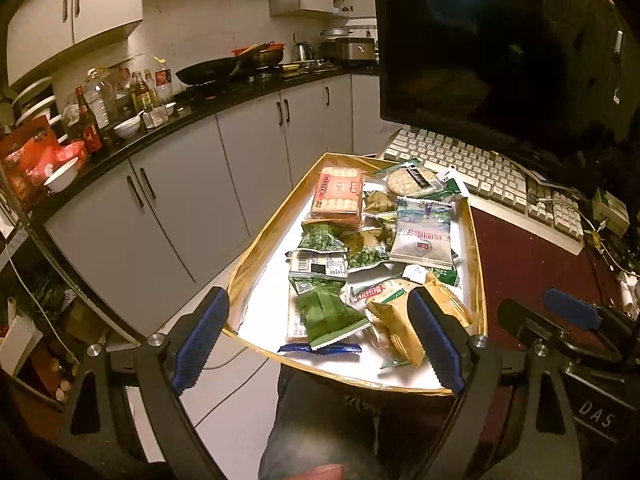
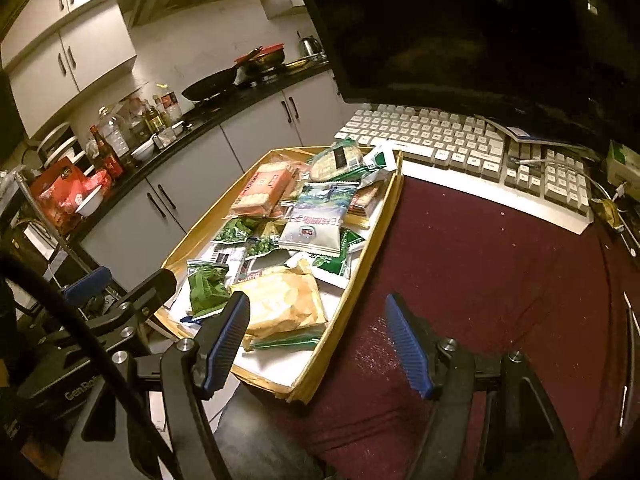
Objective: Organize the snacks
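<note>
Looking down over my maroon desk top (image 2: pixel 460 264), I've got the dark monitor (image 1: pixel 480 40) looming up top and the pale keyboard (image 2: pixel 460 148) stretched below it. Left of that sits the gold-rimmed tray (image 1: pixel 256 256), white inside, hanging partly off the desk edge towards the kitchen cabinets (image 1: pixel 192 200). Snacks are heaped in it: an orange cracker pack (image 1: pixel 338 196) at the far end, a round biscuit pack (image 1: pixel 408 180) beside it, a white-and-blue pouch (image 1: pixel 424 236) in the middle lying on green pea packets (image 1: pixel 324 240), a green wrapped bar (image 1: pixel 328 316) nearer me, and a tan wafer pack (image 2: pixel 280 304) at the near end.

My left gripper (image 1: pixel 320 336) hovers over the near end of the tray, jaws spread wide, nothing between the blue pads. In its view one pad overlaps the tan pack, though I can't tell if it touches. My right gripper (image 2: pixel 320 344) straddles the tray's right rim, jaws also wide apart and empty, one finger over the tray, the other over the maroon top.
</note>
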### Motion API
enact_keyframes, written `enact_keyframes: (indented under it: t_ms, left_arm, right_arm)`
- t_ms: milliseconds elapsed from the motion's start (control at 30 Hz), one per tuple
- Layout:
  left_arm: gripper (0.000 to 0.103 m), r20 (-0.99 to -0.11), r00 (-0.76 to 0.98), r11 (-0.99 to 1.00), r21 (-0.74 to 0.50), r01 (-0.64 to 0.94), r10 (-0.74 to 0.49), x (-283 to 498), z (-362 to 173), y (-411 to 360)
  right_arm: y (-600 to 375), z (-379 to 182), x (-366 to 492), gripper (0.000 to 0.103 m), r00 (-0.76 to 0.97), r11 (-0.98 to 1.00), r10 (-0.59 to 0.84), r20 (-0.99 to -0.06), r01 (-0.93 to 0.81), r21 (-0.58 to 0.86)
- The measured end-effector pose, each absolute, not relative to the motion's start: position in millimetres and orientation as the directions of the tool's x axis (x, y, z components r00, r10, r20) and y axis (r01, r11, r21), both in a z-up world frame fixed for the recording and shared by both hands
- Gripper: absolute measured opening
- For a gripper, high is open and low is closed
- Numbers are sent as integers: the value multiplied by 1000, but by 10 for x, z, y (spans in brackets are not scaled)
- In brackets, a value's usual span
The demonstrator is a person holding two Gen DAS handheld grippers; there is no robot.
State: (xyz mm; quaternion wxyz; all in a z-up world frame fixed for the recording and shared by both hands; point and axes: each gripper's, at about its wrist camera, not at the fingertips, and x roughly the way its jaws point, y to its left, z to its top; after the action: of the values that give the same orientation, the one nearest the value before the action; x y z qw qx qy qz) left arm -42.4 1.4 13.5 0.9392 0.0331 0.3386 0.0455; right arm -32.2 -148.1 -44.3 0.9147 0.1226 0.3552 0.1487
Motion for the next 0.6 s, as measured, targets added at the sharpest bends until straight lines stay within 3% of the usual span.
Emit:
enact_keyframes:
  t_ms: [600]
  left_arm:
    - [91, -641, 755, 989, 127, -75, 140, -440, 69, 58]
  right_arm:
    - [-1373, -510, -313, 70, 684, 930, 352, -639, -180, 320]
